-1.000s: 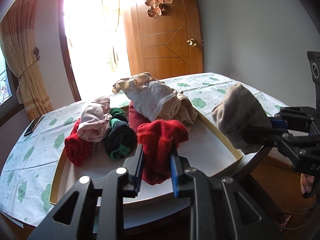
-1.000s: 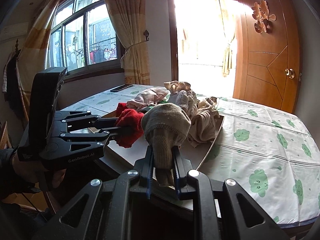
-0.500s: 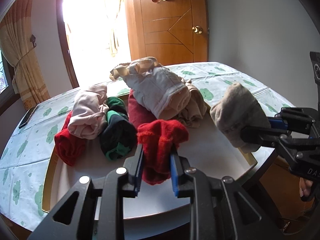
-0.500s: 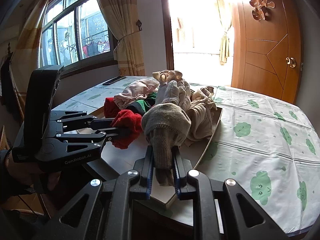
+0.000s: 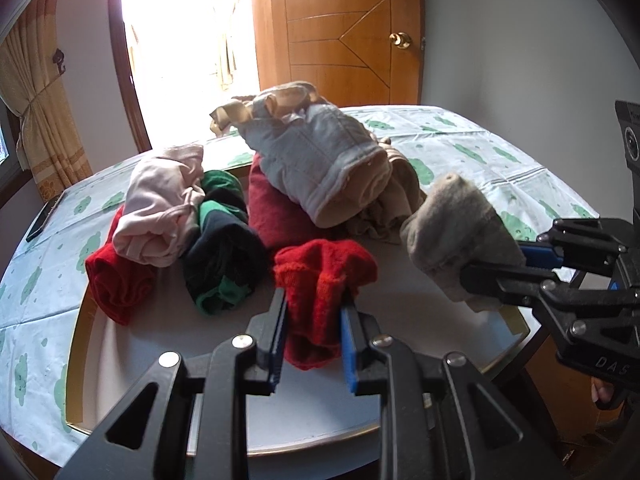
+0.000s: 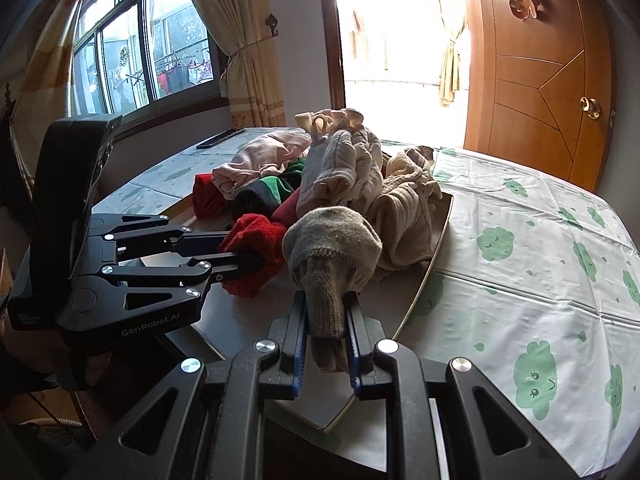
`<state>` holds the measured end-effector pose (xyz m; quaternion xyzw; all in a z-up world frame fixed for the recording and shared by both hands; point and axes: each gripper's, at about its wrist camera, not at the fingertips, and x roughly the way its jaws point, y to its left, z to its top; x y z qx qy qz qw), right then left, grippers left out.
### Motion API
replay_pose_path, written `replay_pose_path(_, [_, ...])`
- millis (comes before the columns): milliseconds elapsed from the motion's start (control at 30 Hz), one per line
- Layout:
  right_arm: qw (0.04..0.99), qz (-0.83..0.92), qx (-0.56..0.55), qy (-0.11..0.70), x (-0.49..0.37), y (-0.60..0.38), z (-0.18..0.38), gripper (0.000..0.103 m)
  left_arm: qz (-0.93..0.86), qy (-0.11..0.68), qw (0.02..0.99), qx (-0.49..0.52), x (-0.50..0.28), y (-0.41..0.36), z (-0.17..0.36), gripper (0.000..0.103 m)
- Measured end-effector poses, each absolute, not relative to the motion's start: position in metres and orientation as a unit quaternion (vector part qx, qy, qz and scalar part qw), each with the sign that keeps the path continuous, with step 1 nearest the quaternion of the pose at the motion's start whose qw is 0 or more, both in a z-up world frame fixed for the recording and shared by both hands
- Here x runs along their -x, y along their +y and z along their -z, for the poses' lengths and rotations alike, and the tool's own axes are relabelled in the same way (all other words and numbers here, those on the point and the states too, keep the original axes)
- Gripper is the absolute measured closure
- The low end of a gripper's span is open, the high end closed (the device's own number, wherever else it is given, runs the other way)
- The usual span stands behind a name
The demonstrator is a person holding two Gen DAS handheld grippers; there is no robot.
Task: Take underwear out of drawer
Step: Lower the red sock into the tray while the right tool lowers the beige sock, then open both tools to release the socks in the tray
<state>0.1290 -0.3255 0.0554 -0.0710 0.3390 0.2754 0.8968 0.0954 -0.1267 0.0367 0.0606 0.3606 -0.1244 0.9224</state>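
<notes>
A shallow white drawer (image 5: 168,364) with a wooden rim lies on the table and holds a pile of rolled garments (image 5: 320,168). My left gripper (image 5: 314,316) is shut on a red rolled garment (image 5: 324,276), held just above the drawer's front part. My right gripper (image 6: 326,312) is shut on a grey-beige rolled garment (image 6: 332,244), held over the drawer's right side. The right gripper also shows in the left wrist view (image 5: 496,272), and the left gripper in the right wrist view (image 6: 240,258).
The table carries a white cloth with green prints (image 6: 540,248). A dark phone (image 5: 42,220) lies at its far left. Pink, green-black, dark red and pale grey rolls (image 5: 160,208) fill the drawer's back. A wooden door (image 5: 348,32) and bright doorway stand behind.
Both grippers have moved forward and lower over the drawer, each still holding its garment. The pile looks closer and larger.
</notes>
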Motion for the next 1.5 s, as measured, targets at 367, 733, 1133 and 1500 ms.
replay_pose_path(367, [0.888, -0.270, 0.077, 0.364, -0.139, -0.321, -0.043, 0.084, 0.122, 0.366, 0.920, -0.068, -0.097, -0.133, -0.035, 0.082])
replay_pose_path(733, [0.889, -0.266, 0.078, 0.365, -0.139, -0.322, -0.039, 0.084, 0.117, 0.358, 0.923, -0.080, -0.094, -0.138, -0.033, 0.072])
replay_pose_path(1133, [0.890, -0.263, 0.084, 0.364, -0.137, -0.320, -0.039, 0.084, 0.117, 0.352, 0.924, -0.086, -0.090, -0.142, -0.033, 0.067])
replay_pose_path(1500, [0.896, -0.259, 0.076, 0.351, -0.134, -0.325, -0.042, 0.074, 0.119, 0.345, 0.928, -0.082, -0.086, -0.145, -0.037, 0.045])
